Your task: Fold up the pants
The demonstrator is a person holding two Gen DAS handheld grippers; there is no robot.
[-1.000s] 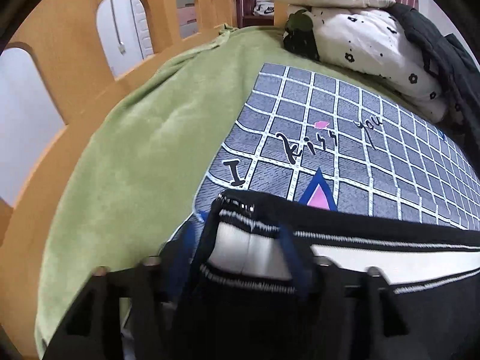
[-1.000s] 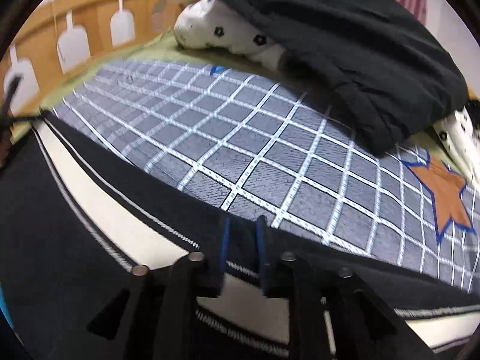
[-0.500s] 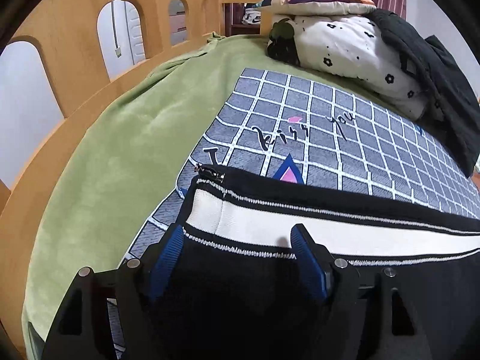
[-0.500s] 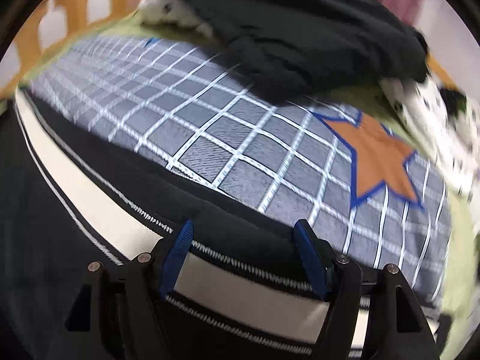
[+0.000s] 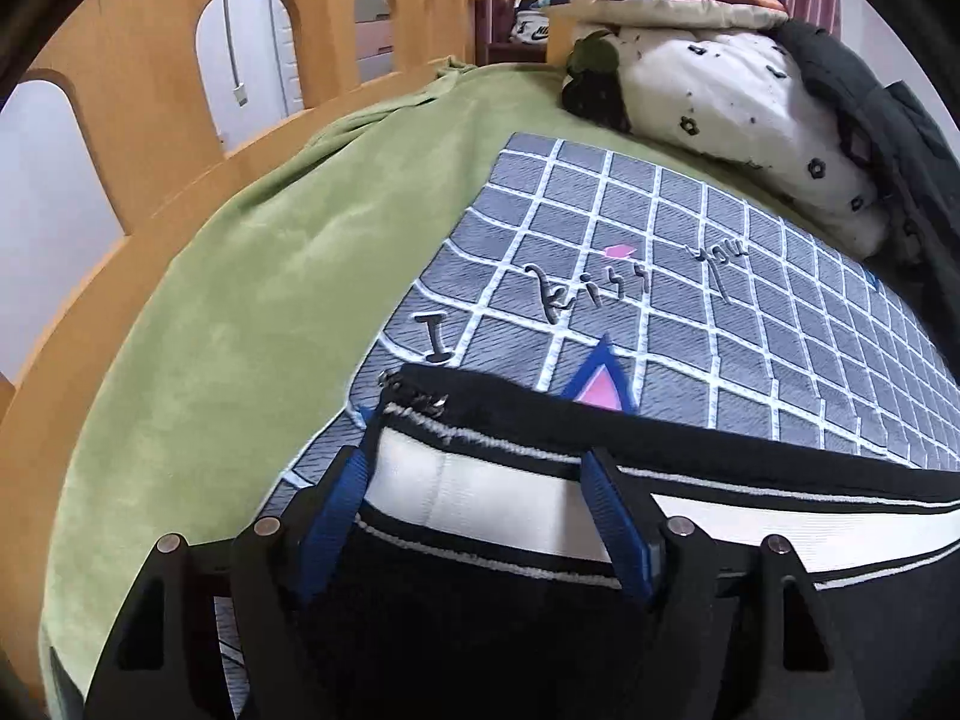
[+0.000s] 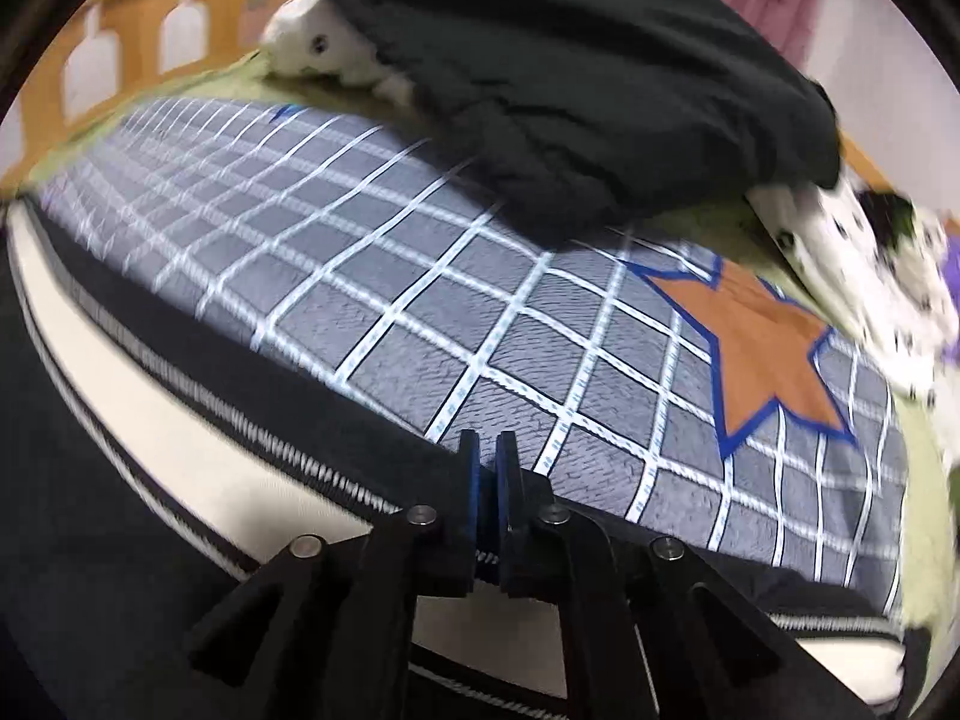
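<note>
While the right gripper (image 6: pixel 487 483) now has its blue fingers (image 6: pixel 474 480) pressed almost together on the far edge of the pants (image 6: pixel 180 480), just below the middle of the right wrist view, the left gripper (image 5: pixel 480 516) stands wide, its fingers (image 5: pixel 612 510) straddling the white stripe near the zip end without pressing on it.

The pants are black with a white stripe and lie flat across the lower part of both views, on a grey checked blanket (image 5: pixel 690 300) spread over a green bed cover (image 5: pixel 240 300). A wooden bed rail (image 5: pixel 150 90) curves along the upper left; a spotted pillow (image 5: pixel 720 102) and a dark jacket (image 6: pixel 570 90) sit at the top.

The change that matters: the right side looks to have pinched cloth, so one hold for the fold is probably made. The left hold is not yet made, so lifting the edge over would likely have to wait for it.

Against the earlier frames, the right fingers were spread wide over the stripe half a second ago and are now closed. The orange star (image 6: pixel 762 348) has slid further toward the middle of that view, showing the gripper shifted along the edge. The left view is nearly unchanged from half a second ago, fingers similarly wide.
</note>
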